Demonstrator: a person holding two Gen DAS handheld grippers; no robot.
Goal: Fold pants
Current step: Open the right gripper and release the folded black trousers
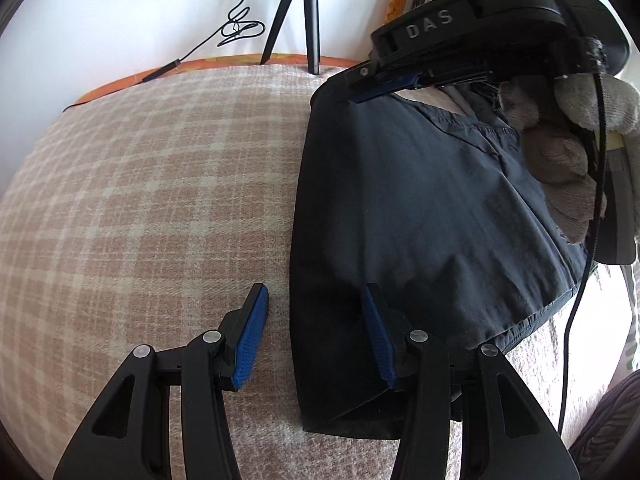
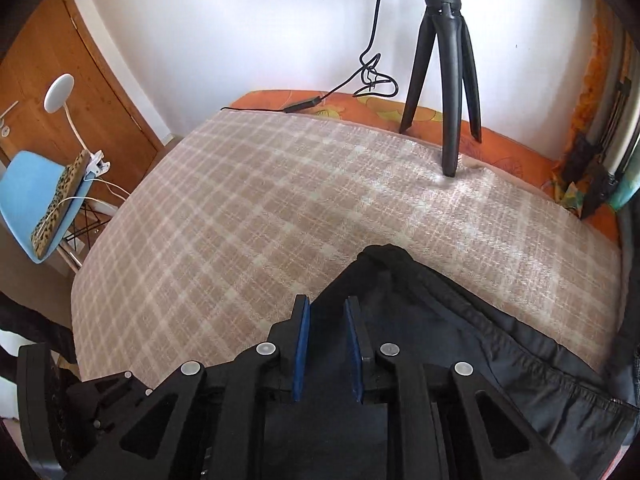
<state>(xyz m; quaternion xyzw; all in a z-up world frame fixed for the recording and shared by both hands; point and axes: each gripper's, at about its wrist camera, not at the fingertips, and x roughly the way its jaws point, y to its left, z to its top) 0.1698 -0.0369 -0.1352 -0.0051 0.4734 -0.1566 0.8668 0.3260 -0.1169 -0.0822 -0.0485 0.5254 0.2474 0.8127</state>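
Dark pants [image 1: 420, 200] lie folded on a checked blanket [image 1: 160, 200], with one straight edge facing left. My left gripper [image 1: 314, 292] stands open astride that edge near the hem: one pad rests over the blanket and the other over the cloth. At the far corner of the pants, my right gripper [image 1: 372, 88] is held by a gloved hand [image 1: 560, 160]. In the right wrist view, the right gripper [image 2: 327, 300] has its pads close together, and the dark cloth of the pants [image 2: 460, 320] fills the narrow gap between them.
A black tripod [image 2: 448, 80] stands on the far side of the bed, with a cable [image 2: 372, 76] looped beside it along the white wall. Beyond the blanket [image 2: 280, 200], off the bed's left edge, are a blue chair [image 2: 24, 192] and a wooden door.
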